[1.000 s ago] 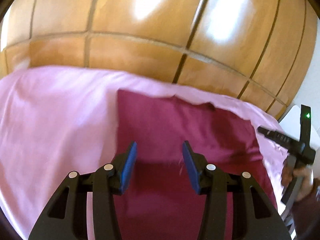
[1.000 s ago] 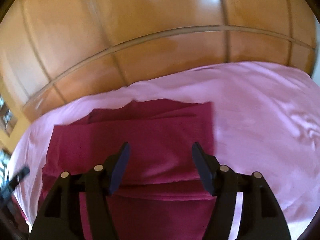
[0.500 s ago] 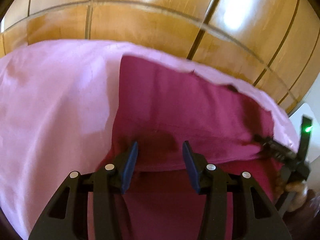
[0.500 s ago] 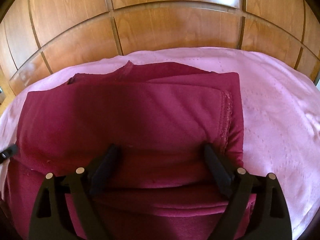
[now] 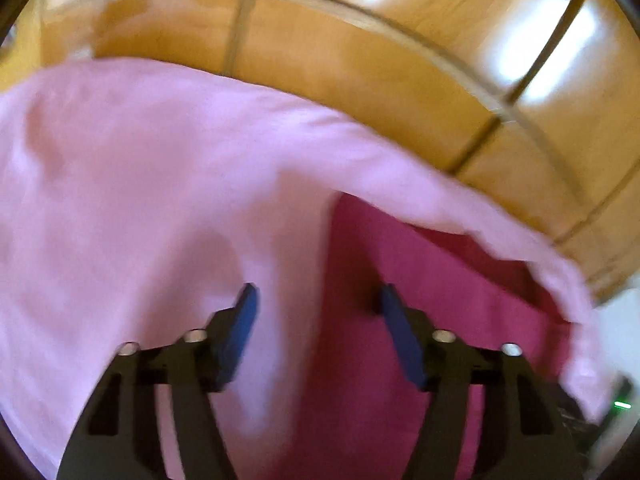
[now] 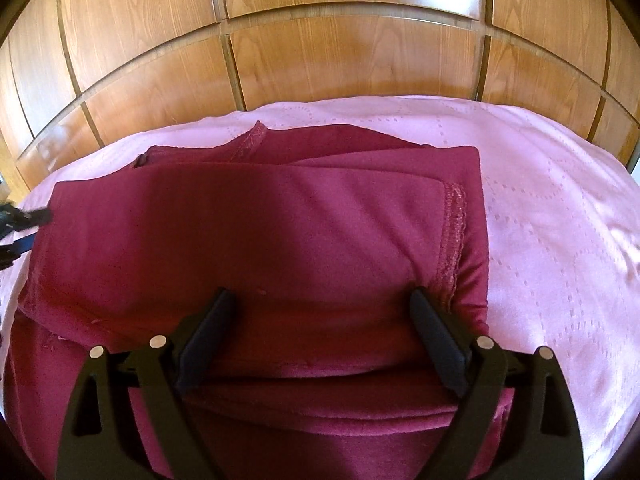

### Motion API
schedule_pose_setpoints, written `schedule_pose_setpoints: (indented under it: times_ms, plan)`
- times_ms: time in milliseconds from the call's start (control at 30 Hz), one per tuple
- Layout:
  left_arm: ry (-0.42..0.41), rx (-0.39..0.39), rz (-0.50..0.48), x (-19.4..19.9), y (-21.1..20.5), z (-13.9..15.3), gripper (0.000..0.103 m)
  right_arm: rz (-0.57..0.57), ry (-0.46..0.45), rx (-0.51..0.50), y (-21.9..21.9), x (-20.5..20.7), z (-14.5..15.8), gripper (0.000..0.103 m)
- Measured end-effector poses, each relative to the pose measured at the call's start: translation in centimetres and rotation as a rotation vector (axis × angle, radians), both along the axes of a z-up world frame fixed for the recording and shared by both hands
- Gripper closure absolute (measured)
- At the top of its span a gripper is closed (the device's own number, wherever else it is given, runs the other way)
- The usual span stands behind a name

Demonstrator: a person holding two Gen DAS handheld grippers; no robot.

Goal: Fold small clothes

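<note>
A maroon garment (image 6: 280, 232) lies folded in several layers on the pink bedsheet (image 6: 560, 208). My right gripper (image 6: 322, 308) is open, its jaws wide apart low over the garment's near folded edge, holding nothing. In the blurred left wrist view my left gripper (image 5: 316, 308) is open and empty, straddling the garment's left edge (image 5: 420, 300), one finger over the pink sheet (image 5: 140, 200), the other over maroon cloth. The left gripper's fingertips (image 6: 24, 218) show at the garment's left edge in the right wrist view.
A glossy wooden panelled headboard (image 6: 340, 48) rises right behind the bed and also fills the top of the left wrist view (image 5: 360, 60). Part of the right gripper with a green light (image 5: 622, 404) shows at the far right.
My left gripper has swung left, off the garment's middle to its left edge. My right gripper has stayed low over the near fold, jaws wide.
</note>
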State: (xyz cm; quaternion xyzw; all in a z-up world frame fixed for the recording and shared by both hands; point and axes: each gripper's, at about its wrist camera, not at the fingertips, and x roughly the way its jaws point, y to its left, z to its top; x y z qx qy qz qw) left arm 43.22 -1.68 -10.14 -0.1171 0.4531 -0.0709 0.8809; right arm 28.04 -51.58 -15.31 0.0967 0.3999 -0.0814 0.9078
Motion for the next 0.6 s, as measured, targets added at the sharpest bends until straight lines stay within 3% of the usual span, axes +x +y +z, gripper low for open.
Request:
schedule_pose_setpoints:
  times_ms: [33, 200, 333, 433, 600]
  plan:
    - [0.008, 0.061, 0.033, 0.5, 0.0, -0.8, 0.045, 0.001, -0.001, 0.001, 0.0, 0.0, 0.0, 0.012]
    - [-0.034, 0.179, 0.039, 0.3, -1.3, -2.1, 0.04, 0.004, -0.001, -0.004, 0.0, 0.2, -0.1, 0.011]
    - [-0.007, 0.091, 0.062, 0.1, 0.5, -1.6, 0.04, 0.005, -0.003, 0.004, -0.2, 0.2, -0.2, 0.01]
    - [0.004, 0.068, 0.085, -1.6, 1.3, -0.7, 0.04, 0.005, -0.004, 0.005, -0.2, 0.2, -0.2, 0.01]
    - [0.009, 0.029, -0.017, -8.1, 2.2, -0.2, 0.04, 0.005, -0.003, 0.005, -0.2, 0.2, -0.1, 0.01]
